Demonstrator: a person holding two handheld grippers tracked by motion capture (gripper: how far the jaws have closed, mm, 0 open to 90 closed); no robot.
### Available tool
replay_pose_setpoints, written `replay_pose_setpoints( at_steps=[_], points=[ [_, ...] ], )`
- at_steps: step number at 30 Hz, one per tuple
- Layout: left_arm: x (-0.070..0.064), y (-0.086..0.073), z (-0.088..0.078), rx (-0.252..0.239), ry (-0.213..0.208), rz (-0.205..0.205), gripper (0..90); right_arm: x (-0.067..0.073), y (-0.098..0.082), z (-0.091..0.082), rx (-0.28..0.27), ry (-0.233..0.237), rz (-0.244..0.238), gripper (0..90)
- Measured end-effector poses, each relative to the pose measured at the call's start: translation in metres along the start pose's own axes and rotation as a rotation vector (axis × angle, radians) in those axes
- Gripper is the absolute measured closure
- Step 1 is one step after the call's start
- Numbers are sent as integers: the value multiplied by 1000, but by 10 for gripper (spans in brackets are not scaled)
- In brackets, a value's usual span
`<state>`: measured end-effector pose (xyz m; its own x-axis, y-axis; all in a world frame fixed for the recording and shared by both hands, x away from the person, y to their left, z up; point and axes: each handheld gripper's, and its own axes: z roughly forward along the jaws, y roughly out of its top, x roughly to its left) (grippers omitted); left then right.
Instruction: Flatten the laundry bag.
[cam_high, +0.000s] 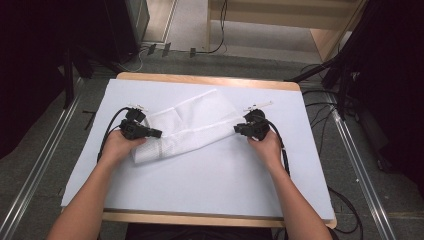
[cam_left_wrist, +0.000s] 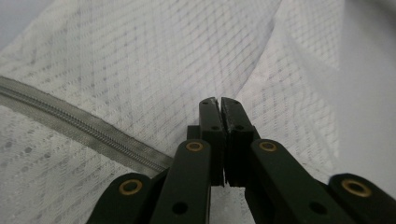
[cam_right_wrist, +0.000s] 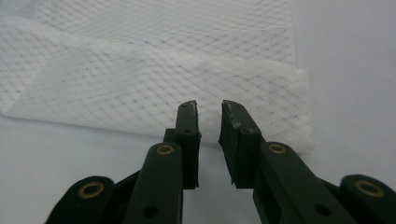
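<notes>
Item: white mesh laundry bag (cam_high: 187, 127), folded, lying slantwise across the middle of the table, its lower left corner by the left hand and its right end by the right hand.
Zip: grey zipper (cam_left_wrist: 84, 128) runs along the mesh just left of the left gripper's jaws; whether it is done up cannot be told.
Left gripper (cam_high: 156, 133): jaws fully together over the bag's left edge; the left gripper view shows the tips (cam_left_wrist: 218, 103) meeting with no mesh visibly between them, so whether any fabric is pinched cannot be told.
Right gripper (cam_high: 237, 128): jaws a narrow gap apart, nothing between them; tips (cam_right_wrist: 208, 109) at the bag's right end, with the folded edge (cam_right_wrist: 299, 109) just beyond them.
Risk, left: the closed jaws may have missed the thin mesh or caught one layer alone; a lift would then slip off or pull the fold open.
Risk, zip: jaws so near the zip could snag it and drag the whole bag.
Risk, right: the gap looks narrow for the doubled edge; pushing in could shove the bag rather than take it.
Surface: white sheet (cam_high: 210, 180) covers the table (cam_high: 210, 80); smooth, so the bag likely slides.
Open room: bare sheet in front of the bag and towards both side edges; less behind it, where the far wooden rim is near.
</notes>
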<state>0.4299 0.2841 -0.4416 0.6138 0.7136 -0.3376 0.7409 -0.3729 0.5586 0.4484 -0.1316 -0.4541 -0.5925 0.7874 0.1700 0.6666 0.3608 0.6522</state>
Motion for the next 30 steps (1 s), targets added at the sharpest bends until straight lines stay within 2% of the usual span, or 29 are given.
replay_pose_setpoints(
  at_steps=[4, 9, 14, 16, 18, 23, 26, 30],
  points=[
    [-8, 2, -11, -31, -9, 15, 900, -3, 0, -3, -9, -4, 7, 781],
    [-25, 5, -25, -71, -33, 47, 900, -6, 1, -9, -24, -4, 14, 781],
    [-43, 7, -31, -63, -41, 91, 900, -9, 2, -17, -51, -4, 21, 787],
    [-51, 7, -35, -75, -56, 98, 900, -9, 3, -20, -58, 0, 33, 794],
    [-59, 5, -39, -77, -62, 114, 900, -10, 4, -21, -66, 0, 28, 797],
    [-74, -7, -46, -97, -94, 120, 899, -10, 6, -21, -73, 2, 34, 802],
    [-81, -14, -46, -99, -96, 124, 898, -10, 9, -23, -72, 1, 38, 802],
    [-89, -20, -44, -95, -111, 130, 895, -9, 13, -31, -105, 7, 43, 802]
  ],
)
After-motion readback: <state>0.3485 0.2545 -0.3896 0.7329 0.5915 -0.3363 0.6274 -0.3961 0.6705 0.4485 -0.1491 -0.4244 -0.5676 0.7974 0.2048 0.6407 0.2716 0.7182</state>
